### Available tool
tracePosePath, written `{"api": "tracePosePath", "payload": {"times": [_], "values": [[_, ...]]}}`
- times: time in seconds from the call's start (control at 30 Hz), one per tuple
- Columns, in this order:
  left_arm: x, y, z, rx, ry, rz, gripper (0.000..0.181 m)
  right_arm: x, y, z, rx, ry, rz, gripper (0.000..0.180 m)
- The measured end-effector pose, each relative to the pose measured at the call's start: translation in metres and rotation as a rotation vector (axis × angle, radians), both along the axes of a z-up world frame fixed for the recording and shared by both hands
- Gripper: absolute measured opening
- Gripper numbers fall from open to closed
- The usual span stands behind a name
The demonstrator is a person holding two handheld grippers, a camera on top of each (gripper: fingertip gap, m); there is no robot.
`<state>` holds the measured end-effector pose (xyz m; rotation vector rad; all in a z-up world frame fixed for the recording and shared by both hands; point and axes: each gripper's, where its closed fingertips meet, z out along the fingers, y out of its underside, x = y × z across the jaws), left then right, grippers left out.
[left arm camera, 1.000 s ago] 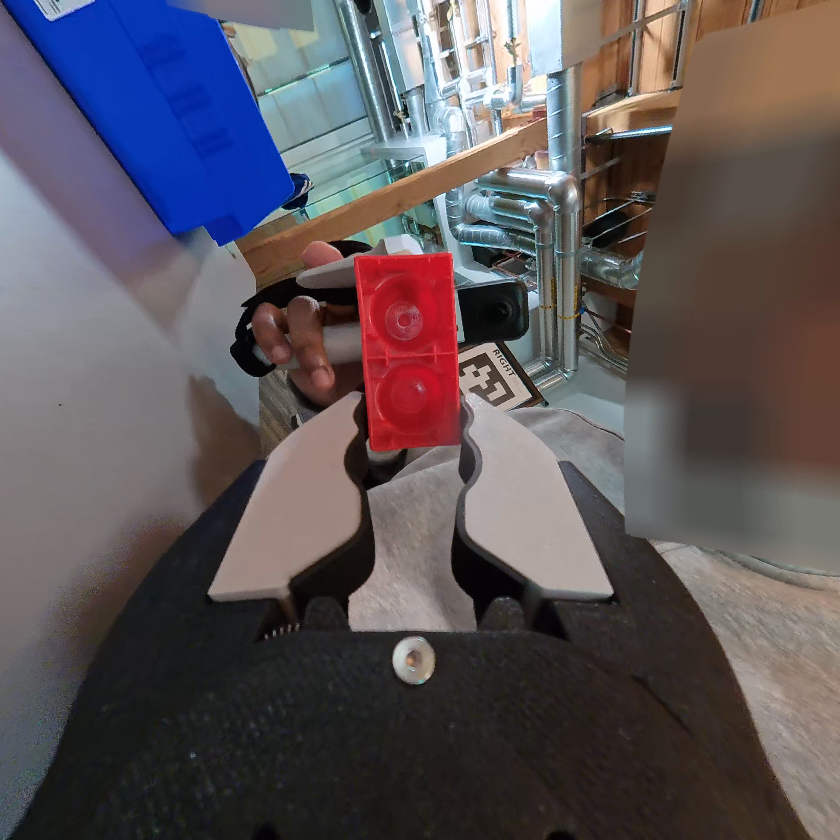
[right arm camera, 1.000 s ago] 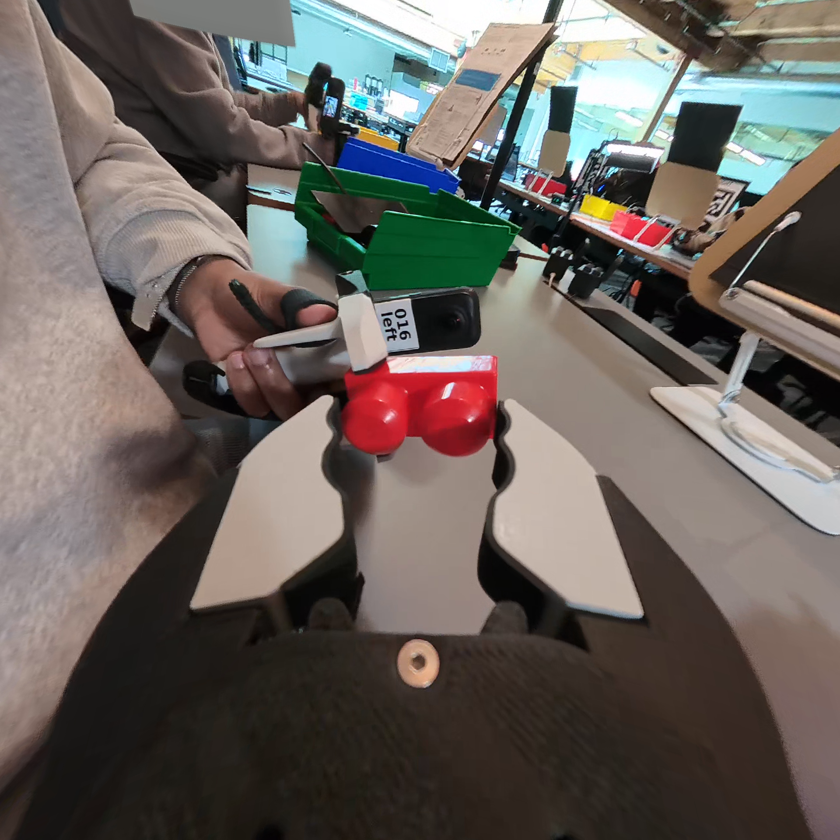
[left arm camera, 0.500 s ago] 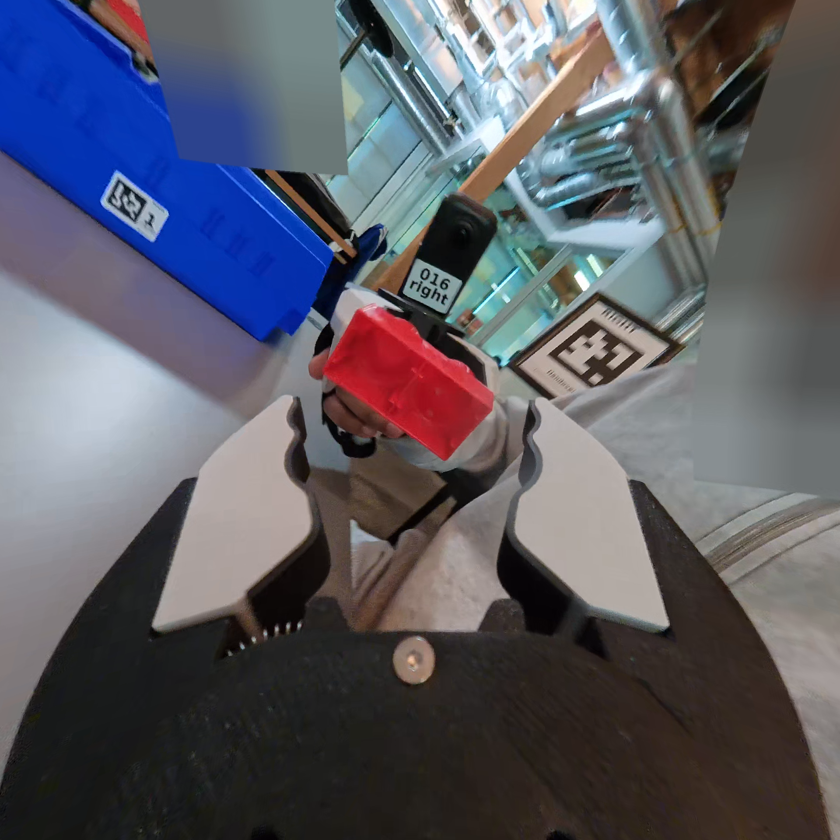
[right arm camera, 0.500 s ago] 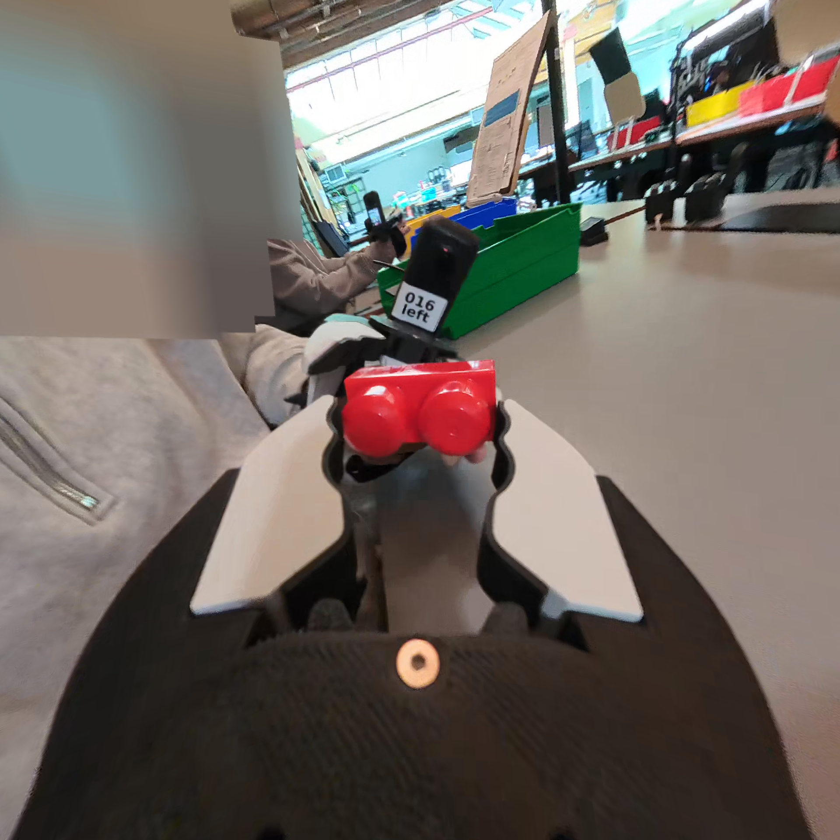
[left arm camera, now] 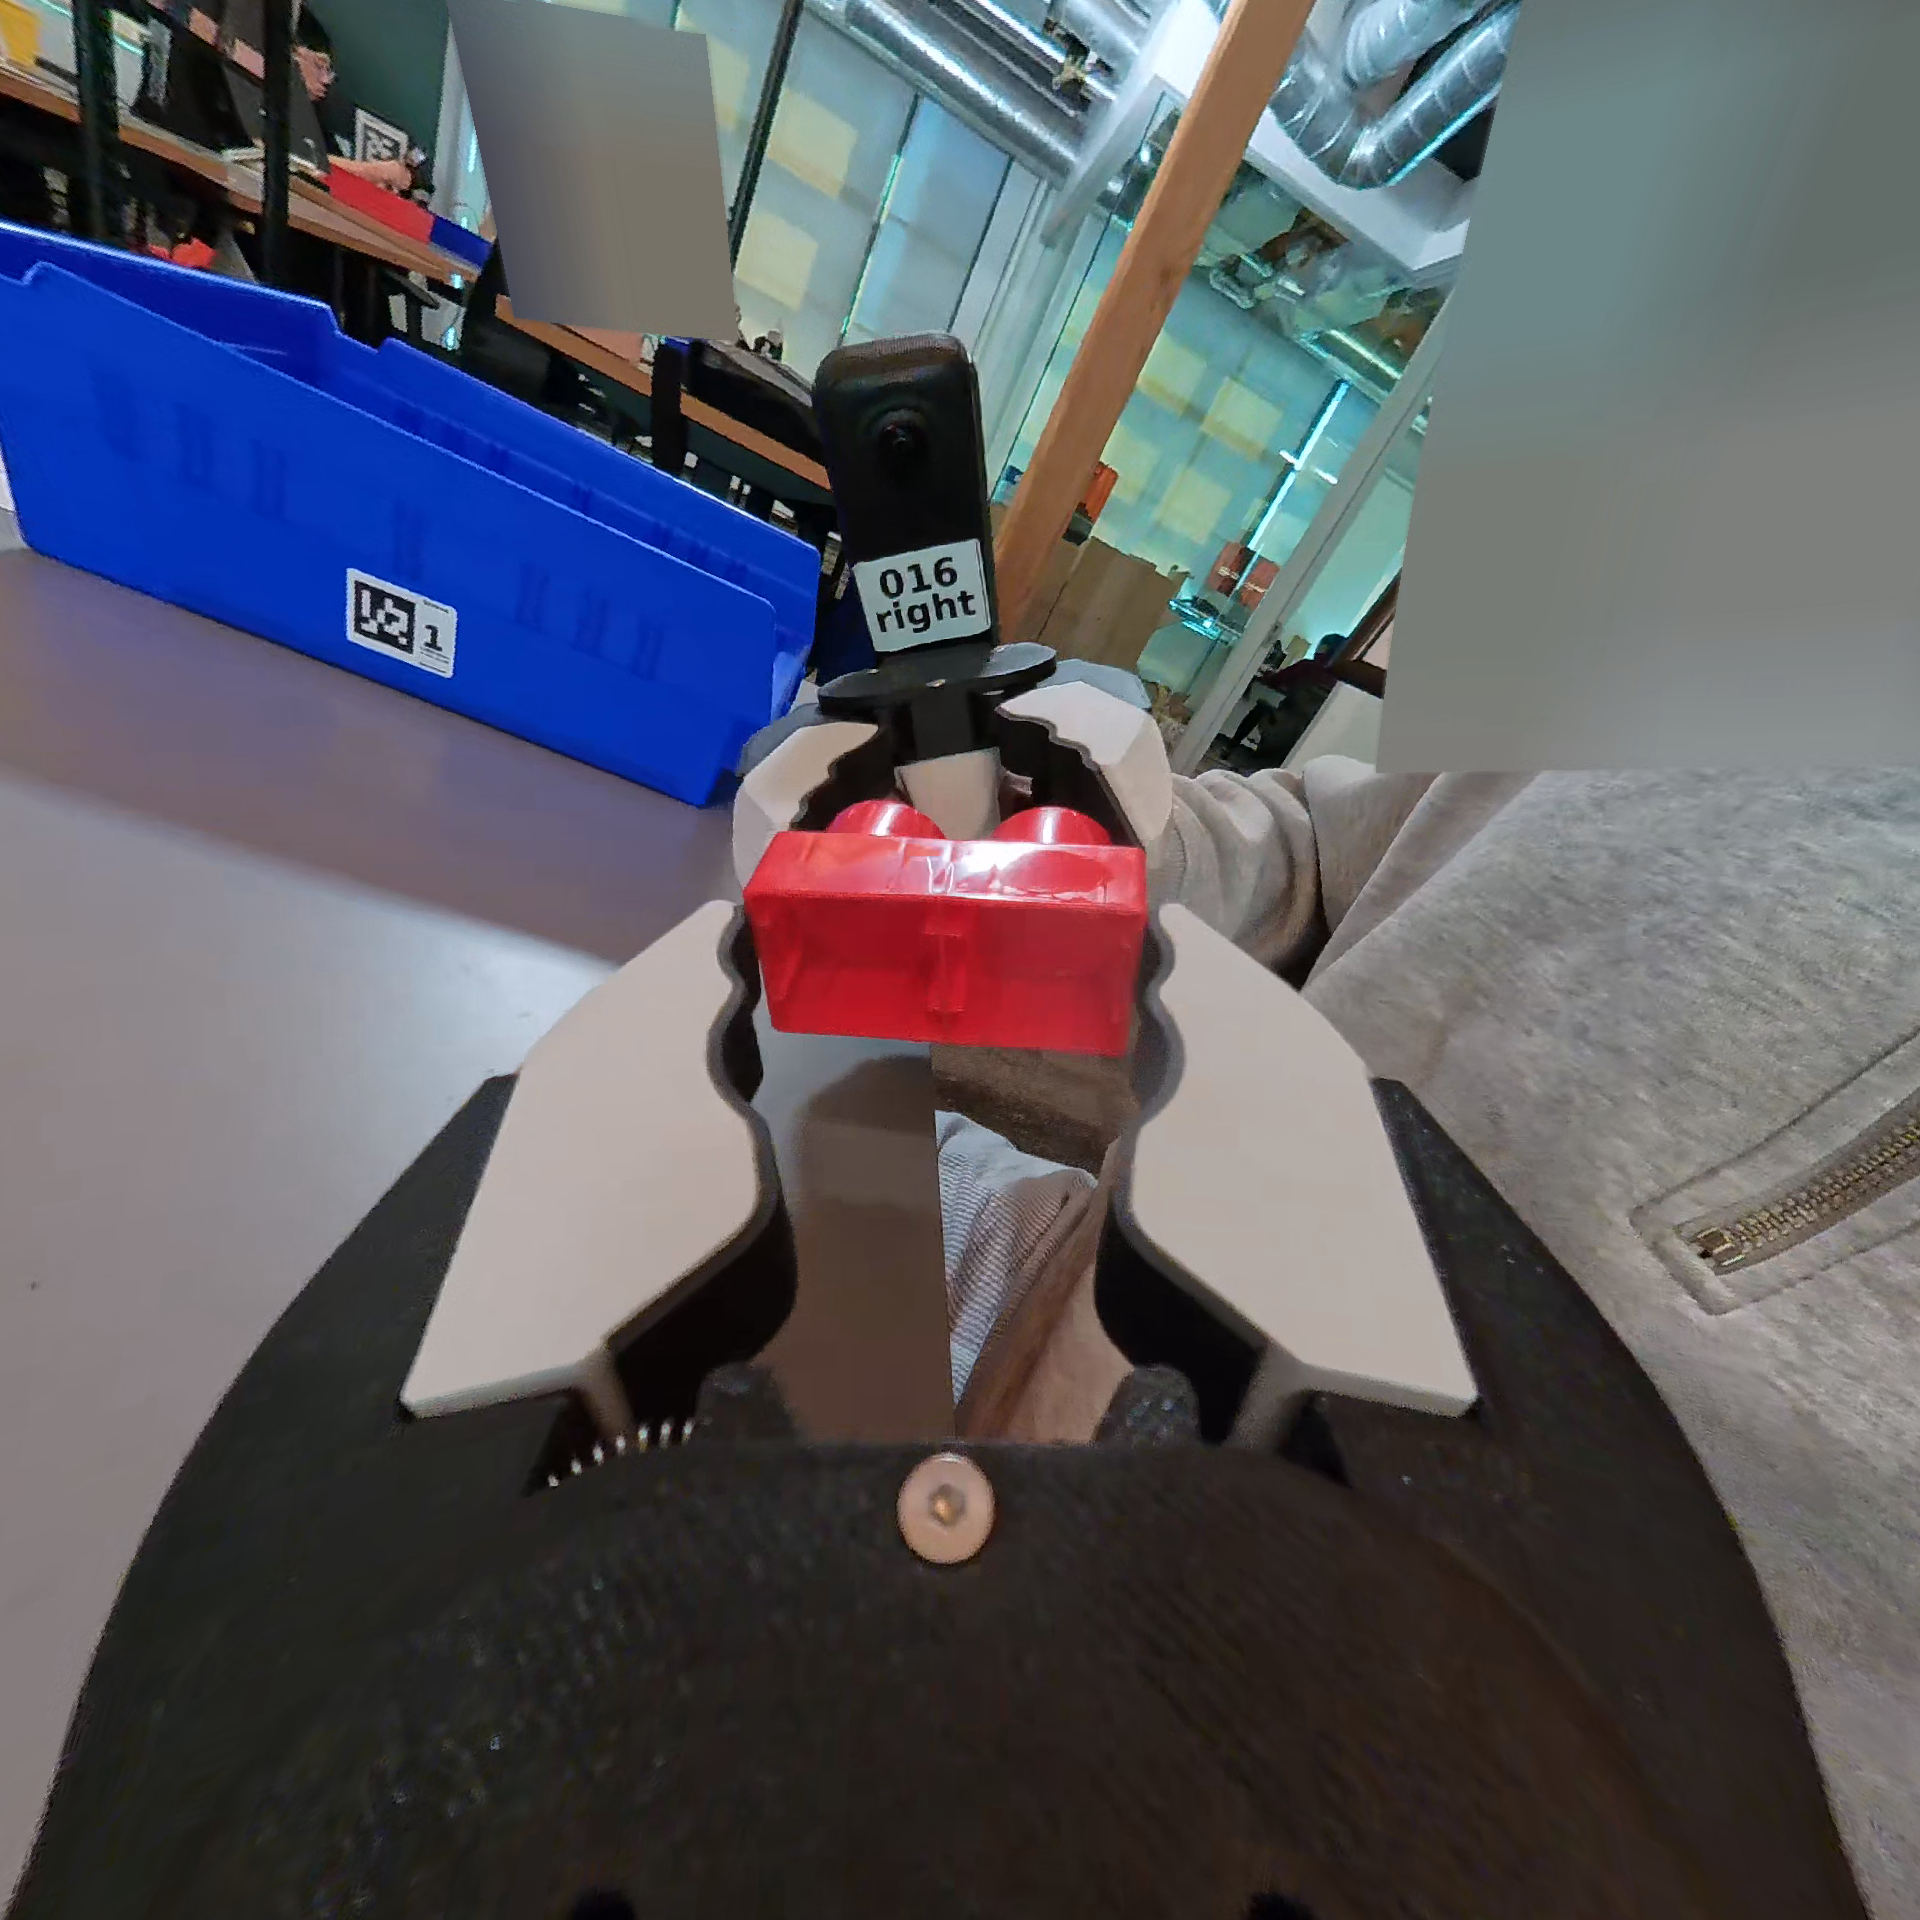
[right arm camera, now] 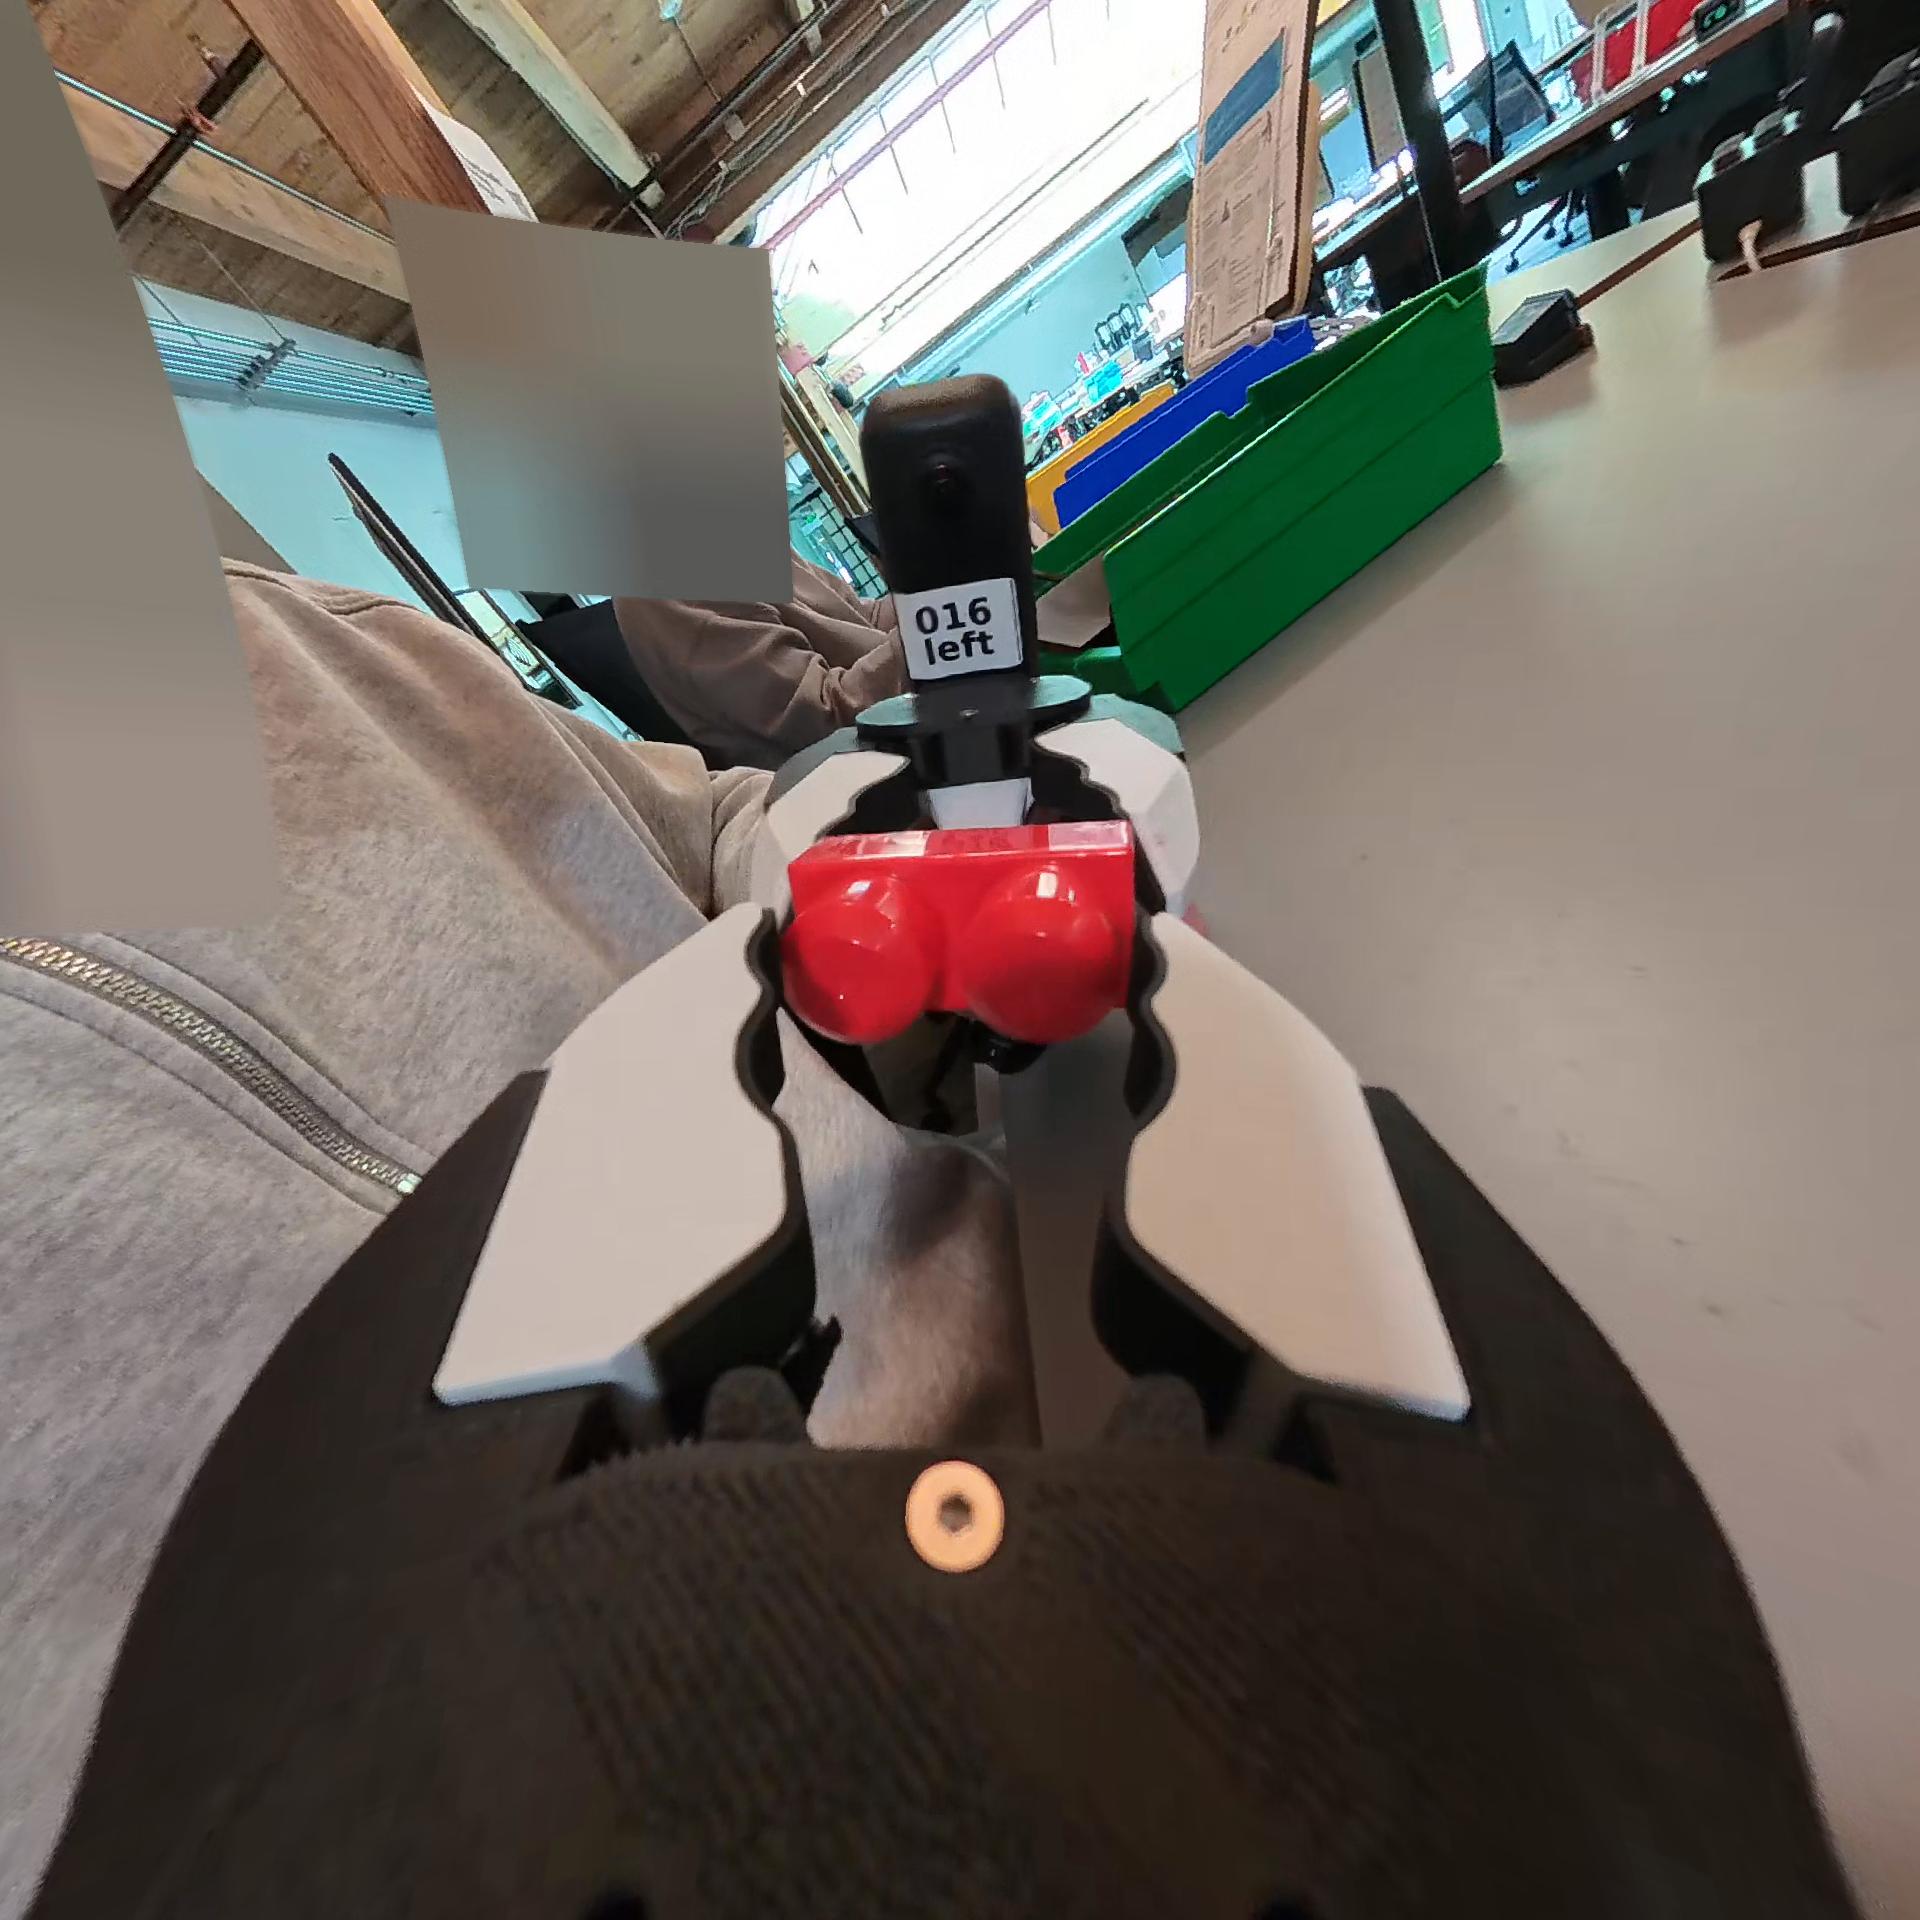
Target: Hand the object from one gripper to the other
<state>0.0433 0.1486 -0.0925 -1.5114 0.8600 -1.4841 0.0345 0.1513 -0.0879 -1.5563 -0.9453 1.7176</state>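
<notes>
The red plastic two-stud building brick [left arm camera: 943, 961] is held in mid-air above the grey counter [left arm camera: 260, 935], between two facing grippers. The right gripper [right arm camera: 956, 951] is clamped on the brick's ends. The left gripper [left arm camera: 940, 966] brackets the same ends; whether it grips is unclear. Risk: if the right gripper releases before the left clamps, the brick will probably drop.

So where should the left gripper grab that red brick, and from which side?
Take the red brick by its two short end faces, coming from the side away from the studs. Those ends are flat and parallel, and the brick lies crosswise between the left gripper fingers. The rounded studs face the right gripper, which clamps that end.
</notes>
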Motion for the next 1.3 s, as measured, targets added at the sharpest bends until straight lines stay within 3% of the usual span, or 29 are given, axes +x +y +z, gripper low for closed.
{"api": "tracePosePath", "payload": {"times": [0.17,0.4,0.57,0.67,0.83,1.03,1.3], "values": [[-0.002,0.006,-0.005,-0.082,0.009,0.008,0.069,0.001,0.008,-0.003,0.025,0.003,-0.045,0.065],[-0.007,0.012,-0.010,-0.348,-0.071,-0.052,0.069,0.006,0.007,0.000,0.487,-0.037,-0.126,0.083],[-0.002,-0.007,-0.013,-0.625,-0.089,-0.266,0.071,0.001,-0.011,-0.020,0.903,-0.183,-0.062,0.069],[0.001,-0.013,-0.015,-0.674,-0.083,-0.313,0.071,-0.003,-0.017,-0.025,1.011,-0.215,-0.056,0.056],[0.006,-0.023,-0.017,-0.691,-0.071,-0.358,0.072,-0.006,-0.021,-0.027,1.008,-0.217,-0.039,0.034],[0.006,-0.016,-0.012,-0.668,-0.138,-0.316,0.071,-0.004,-0.017,-0.023,0.941,-0.226,-0.058,0.034],[-0.004,0.002,-0.003,-0.426,-0.130,-0.142,0.077,0.005,-0.005,-0.014,0.505,-0.171,-0.049,0.034]]}}
